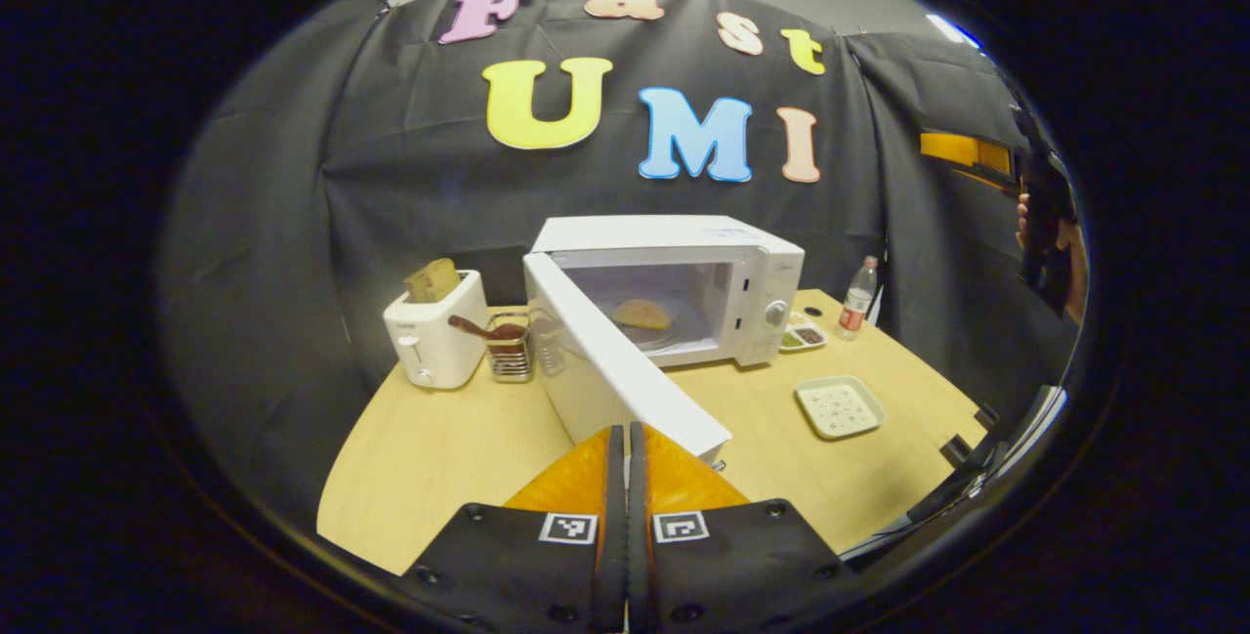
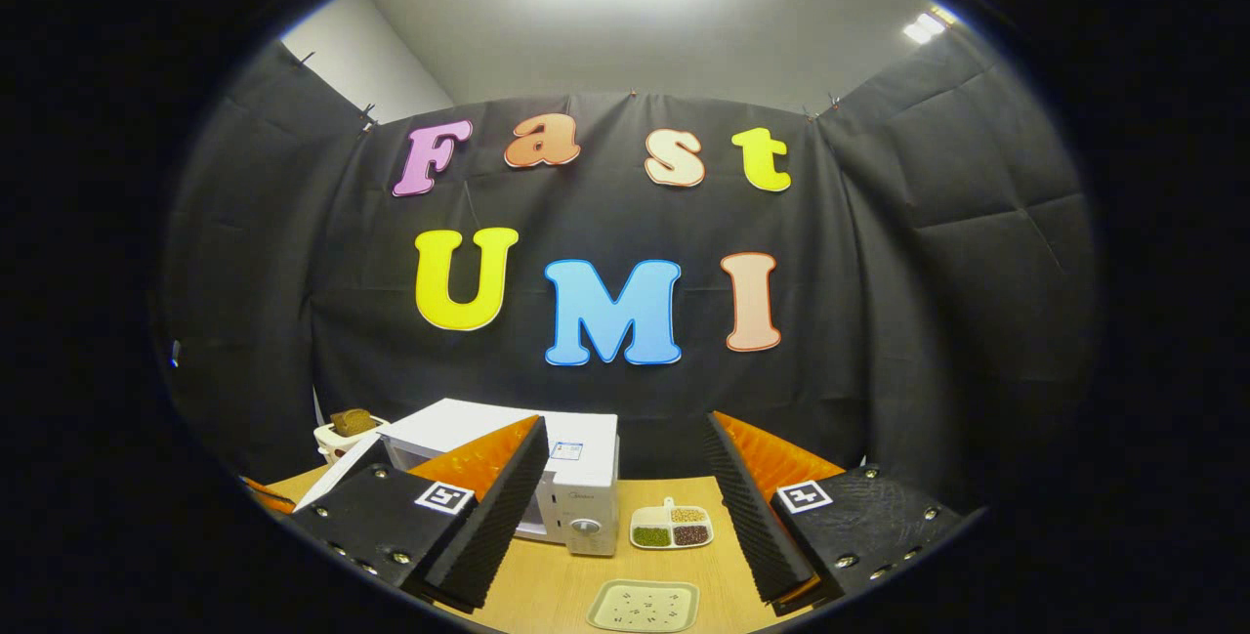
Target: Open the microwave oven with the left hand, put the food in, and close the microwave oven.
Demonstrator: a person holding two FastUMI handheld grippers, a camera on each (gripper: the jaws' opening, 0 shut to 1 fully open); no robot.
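The white microwave (image 1: 684, 263) stands at the middle of the wooden table, its door (image 1: 625, 370) swung wide open toward me. A flat yellowish piece of food (image 1: 642, 314) lies on the glass plate inside. My left gripper (image 1: 626, 431) is shut with nothing between its fingers, its tips just short of the door's free edge. At the far right a hand holds the right gripper (image 1: 1043, 214) high, away from the table. In the right gripper view, the right gripper (image 2: 625, 424) is open and empty, raised in front of the microwave (image 2: 576, 478).
A white toaster (image 1: 435, 336) with bread stands left of the microwave, with a small wire rack (image 1: 510, 349) beside it. Right of the microwave are a divided dish (image 1: 803, 334), a bottle (image 1: 857, 297) and a square white plate (image 1: 840, 406). That plate (image 2: 645, 605) lies below the right gripper.
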